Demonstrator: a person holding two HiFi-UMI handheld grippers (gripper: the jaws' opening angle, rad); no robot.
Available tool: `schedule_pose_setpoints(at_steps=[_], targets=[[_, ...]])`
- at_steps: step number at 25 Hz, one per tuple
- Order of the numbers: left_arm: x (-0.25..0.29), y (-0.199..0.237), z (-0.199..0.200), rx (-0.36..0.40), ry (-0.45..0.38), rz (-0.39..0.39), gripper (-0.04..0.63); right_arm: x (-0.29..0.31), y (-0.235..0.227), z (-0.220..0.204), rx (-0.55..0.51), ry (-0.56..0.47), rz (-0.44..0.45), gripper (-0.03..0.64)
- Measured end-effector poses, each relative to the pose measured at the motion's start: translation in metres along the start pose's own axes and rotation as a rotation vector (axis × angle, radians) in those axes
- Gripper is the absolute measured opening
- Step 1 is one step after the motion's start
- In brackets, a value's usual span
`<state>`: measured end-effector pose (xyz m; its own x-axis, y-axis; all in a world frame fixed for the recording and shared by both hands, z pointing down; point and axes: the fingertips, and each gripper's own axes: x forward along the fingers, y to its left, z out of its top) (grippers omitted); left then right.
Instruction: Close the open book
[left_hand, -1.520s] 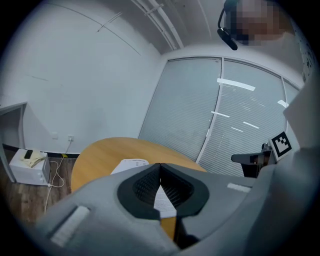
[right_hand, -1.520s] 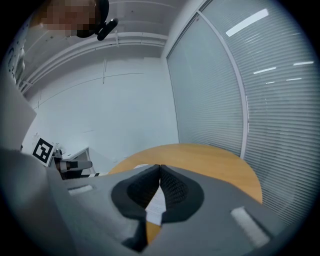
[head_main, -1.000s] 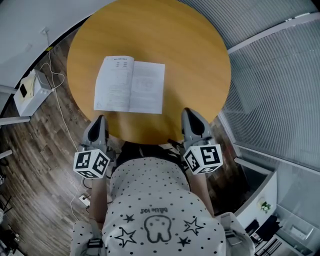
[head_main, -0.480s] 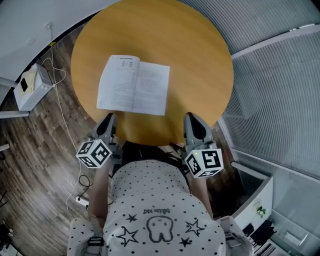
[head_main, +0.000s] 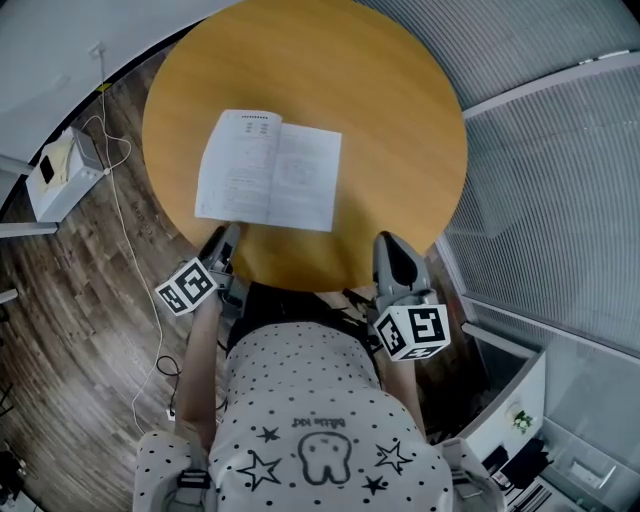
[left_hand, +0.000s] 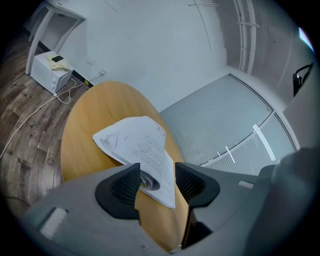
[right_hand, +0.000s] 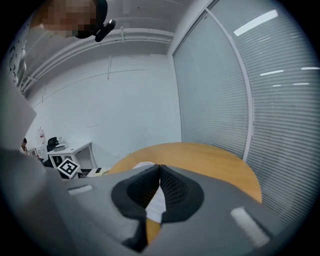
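The open book lies flat, white pages up, on the round wooden table, left of its middle. My left gripper is at the table's near rim, just short of the book's near edge and rolled to one side. Its jaws have just been opening and stand open. In the left gripper view the book shows in the gap of the left gripper, and the pads do not press on it. My right gripper hovers at the near rim, right of the book. The right gripper is shut and empty.
A white box with a cable stands on the wood floor left of the table. Slatted blinds and a glass wall close off the right side. The person's spotted shirt fills the near foreground.
My left gripper has dropped and moved forward to the book's near edge, and its marker cube has rolled. The right gripper has hardly shifted. The book lies as before.
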<state>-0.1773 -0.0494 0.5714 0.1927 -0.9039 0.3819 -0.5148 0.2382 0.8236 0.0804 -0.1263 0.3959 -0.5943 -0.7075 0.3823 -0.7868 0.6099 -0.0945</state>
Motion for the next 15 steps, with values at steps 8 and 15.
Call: schedule_pose_setpoints(at_steps=[8,15], targets=[[0.02,0.015,-0.015,-0.136,0.041,-0.003,0.241,-0.005,-0.004,-0.001,0.007,0.001,-0.026,0.005],[0.037,0.03,-0.015,-0.195,0.039,0.021,0.241,-0.006,-0.008,-0.004,0.012,0.007,-0.037,0.005]])
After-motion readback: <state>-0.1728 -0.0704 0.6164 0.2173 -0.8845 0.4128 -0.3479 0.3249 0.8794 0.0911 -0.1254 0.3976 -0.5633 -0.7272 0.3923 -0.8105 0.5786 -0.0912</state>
